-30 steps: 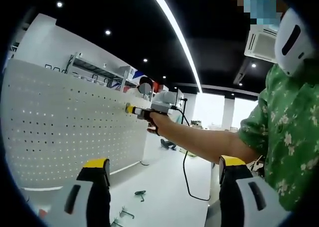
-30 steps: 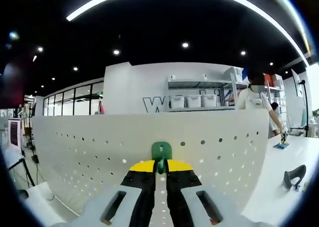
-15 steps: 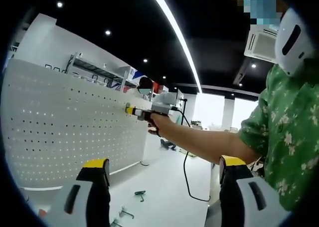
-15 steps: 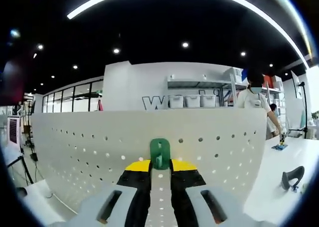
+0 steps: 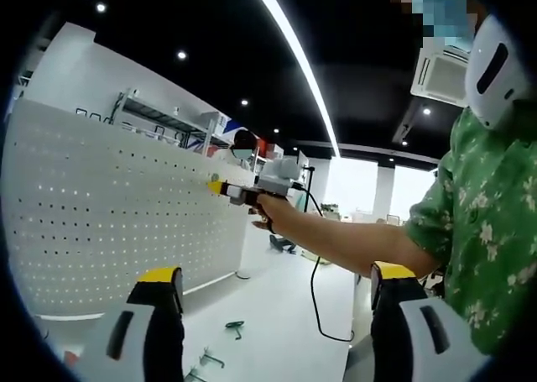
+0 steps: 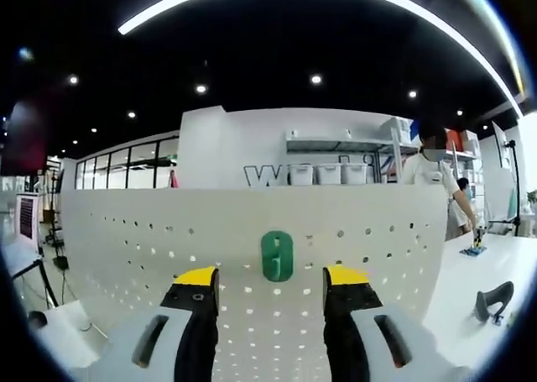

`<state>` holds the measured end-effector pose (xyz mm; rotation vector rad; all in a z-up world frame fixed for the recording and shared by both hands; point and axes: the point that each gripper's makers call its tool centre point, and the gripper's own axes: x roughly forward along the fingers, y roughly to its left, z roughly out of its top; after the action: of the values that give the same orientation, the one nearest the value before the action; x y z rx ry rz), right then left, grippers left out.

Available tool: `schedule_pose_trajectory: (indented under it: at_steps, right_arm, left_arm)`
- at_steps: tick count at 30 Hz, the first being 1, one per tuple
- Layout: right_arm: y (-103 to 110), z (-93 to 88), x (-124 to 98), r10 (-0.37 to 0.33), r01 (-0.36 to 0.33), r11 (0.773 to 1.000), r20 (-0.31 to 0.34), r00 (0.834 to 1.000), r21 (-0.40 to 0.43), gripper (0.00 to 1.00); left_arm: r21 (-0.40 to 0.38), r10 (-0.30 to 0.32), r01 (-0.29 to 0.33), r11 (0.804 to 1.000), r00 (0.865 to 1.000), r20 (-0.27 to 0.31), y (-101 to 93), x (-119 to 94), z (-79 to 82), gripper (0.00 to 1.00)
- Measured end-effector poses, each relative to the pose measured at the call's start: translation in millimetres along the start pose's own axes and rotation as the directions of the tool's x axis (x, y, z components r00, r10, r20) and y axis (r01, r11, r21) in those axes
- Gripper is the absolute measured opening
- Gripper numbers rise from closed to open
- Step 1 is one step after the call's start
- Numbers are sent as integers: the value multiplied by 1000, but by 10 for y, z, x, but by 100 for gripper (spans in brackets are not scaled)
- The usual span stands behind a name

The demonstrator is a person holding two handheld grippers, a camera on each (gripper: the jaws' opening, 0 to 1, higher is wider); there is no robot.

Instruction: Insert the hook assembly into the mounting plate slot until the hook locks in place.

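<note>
In the right gripper view, the right hand-held gripper [image 6: 273, 283] is seen with its yellow-tipped jaws spread apart and nothing held between them. Just beyond the jaws, the green hook assembly [image 6: 277, 256] is seen seated against the white perforated mounting plate [image 6: 126, 256], standing upright and apart from both jaws. To the right, a white desk [image 6: 470, 315] carries a small dark curved object [image 6: 495, 298]. Farther off, a person in white [image 6: 436, 189] is seen standing beside shelving with bins [image 6: 336, 172].

In the left gripper view, the left hand-held gripper [image 5: 273, 281] is seen with its jaws set wide apart and empty. Below, loose hooks [image 5: 235, 327] lie on the white desk [image 5: 277, 315]. A sleeve in green floral cloth [image 5: 487, 222] fills the right side, and the person's forearm reaches out to the right hand-held gripper [image 5: 220, 188], held near the pegboard face of the mounting plate [image 5: 101, 214].
</note>
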<state>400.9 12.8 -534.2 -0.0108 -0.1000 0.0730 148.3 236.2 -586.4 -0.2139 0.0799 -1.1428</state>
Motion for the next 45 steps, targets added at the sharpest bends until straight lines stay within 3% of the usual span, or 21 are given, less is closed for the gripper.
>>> schedule_pose_trajectory:
  at_steps: [6, 13, 26, 34, 45]
  right_arm:
    - [-2, 65, -59, 5, -5, 1000, 23, 1000, 1, 68]
    - [-20, 72, -145, 12, -11, 1000, 35, 999, -8, 75]
    - [20, 52, -344, 55, -54, 997, 16, 998, -46, 78]
    - [110, -77, -558, 87, -89, 994, -24, 996, -61, 77]
    - [389, -405, -944, 165, -171, 984, -104, 981, -53, 77]
  left_arm:
    - [1, 4, -4, 1000, 1000, -3, 2, -5, 0, 97]
    - [5, 5, -5, 1000, 1000, -6, 1, 2, 6, 100]
    - [19, 2, -2, 1000, 1000, -16, -42, -5, 12, 100]
    - [28, 14, -13, 1000, 1000, -23, -35, -46, -5, 100]
    - [37, 38, -36, 999, 998, -50, -7, -129, -132, 99]
